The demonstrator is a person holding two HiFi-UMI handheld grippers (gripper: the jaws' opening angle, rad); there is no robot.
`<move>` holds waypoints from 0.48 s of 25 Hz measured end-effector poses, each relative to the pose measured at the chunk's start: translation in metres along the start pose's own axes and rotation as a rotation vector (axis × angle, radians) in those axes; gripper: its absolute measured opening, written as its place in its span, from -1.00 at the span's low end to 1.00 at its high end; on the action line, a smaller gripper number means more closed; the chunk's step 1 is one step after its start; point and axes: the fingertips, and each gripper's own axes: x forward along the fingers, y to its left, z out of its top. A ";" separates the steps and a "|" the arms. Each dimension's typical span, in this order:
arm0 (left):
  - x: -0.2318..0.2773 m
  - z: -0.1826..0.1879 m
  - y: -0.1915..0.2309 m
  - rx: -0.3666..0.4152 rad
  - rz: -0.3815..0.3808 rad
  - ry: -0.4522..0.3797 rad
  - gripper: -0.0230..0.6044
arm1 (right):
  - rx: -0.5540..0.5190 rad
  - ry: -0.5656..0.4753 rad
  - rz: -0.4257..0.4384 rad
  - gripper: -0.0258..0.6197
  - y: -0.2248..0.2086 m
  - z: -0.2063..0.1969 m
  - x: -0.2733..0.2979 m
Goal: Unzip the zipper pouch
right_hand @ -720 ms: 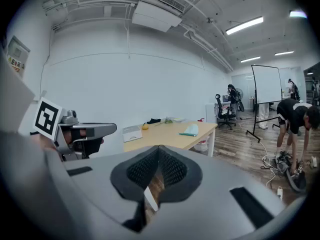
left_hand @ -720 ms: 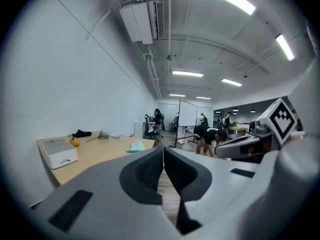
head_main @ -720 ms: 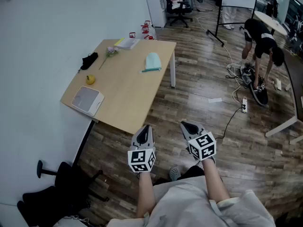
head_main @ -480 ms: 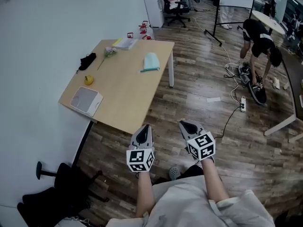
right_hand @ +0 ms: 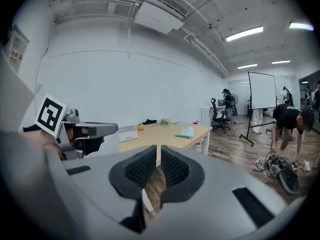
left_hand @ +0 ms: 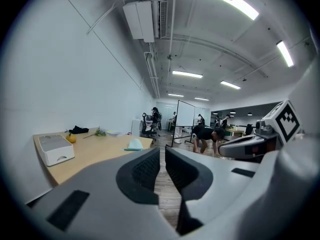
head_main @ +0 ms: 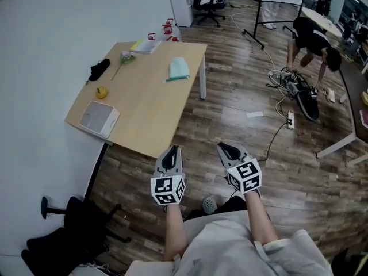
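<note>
Room: open office with a wood-plank floor [head_main: 230, 114] and a white wall on my left.

Worktop [head_main: 144, 105]: pale wood, set against that wall, well ahead of me, with its near corner pointing toward the grippers.

On the worktop:
- zipper pouch [head_main: 179, 69], pale teal, lying flat near the far right edge, apart from everything else
- white box [head_main: 99, 118], near left
- small yellow item [head_main: 102, 92]
- black bundle [head_main: 99, 69]
- papers [head_main: 144, 45], far end

Left gripper [head_main: 171, 153]: jaws pressed together, nothing between them.

Right gripper [head_main: 230, 150]: likewise closed and empty.

Both hang over the floor, short of the worktop and well apart from the pouch. I judge the task not yet begun.

Risks, as I judge them:
- The pouch sits close to the edge and looks light. A pull on the slider with nothing pinning the body could drag it off.
- I cannot make out from here which end carries the zipper pull.
- The near corner could catch a gripper on my approach.

Room to move: the floor right of the worktop gives clear passage. Cables [head_main: 287, 82] and a person [head_main: 313, 36] bending over them lie well to the right, out of my path. A black chair [head_main: 75, 223] crowds the wall side, so I would come in from the right.
</note>
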 end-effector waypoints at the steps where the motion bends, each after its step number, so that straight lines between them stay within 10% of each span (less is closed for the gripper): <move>1: 0.000 -0.001 0.000 -0.002 -0.004 0.003 -0.83 | 0.011 0.007 0.002 -0.79 -0.001 -0.002 0.000; 12: 0.007 -0.008 0.014 -0.008 -0.046 0.036 -0.38 | 0.055 0.185 0.048 -0.35 0.000 -0.035 0.014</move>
